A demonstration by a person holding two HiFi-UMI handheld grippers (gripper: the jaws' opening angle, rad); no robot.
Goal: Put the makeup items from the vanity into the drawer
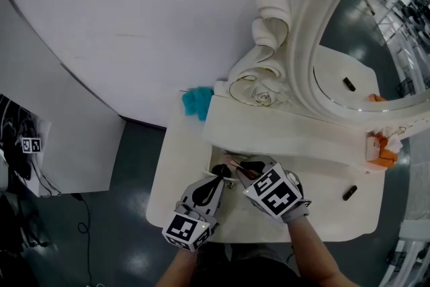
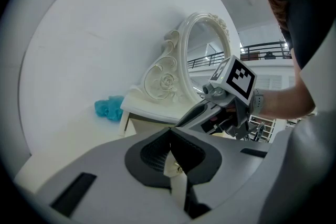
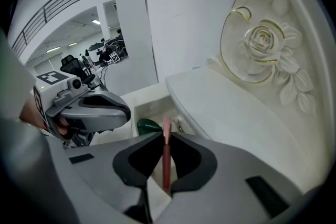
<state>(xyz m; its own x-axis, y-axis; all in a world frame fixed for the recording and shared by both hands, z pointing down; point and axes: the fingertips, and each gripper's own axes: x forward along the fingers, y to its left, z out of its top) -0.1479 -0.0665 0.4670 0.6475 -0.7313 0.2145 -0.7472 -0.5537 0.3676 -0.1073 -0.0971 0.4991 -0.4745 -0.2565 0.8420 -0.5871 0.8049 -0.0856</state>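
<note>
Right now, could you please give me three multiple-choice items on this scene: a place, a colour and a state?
1. Where does the teal cloth lie?
A) on the floor
B) on the table top, left of the mirror's carved base
C) on a chair

2. What colour is the stick in the right claw?
A) pink
B) yellow
C) blue

3. How is the drawer?
A) shut
B) open
C) lifted out

1 B: it lies beside the base.
2 A: the claw is shut on a pink stick.
3 B: its inside shows, with a green item in it.
</note>
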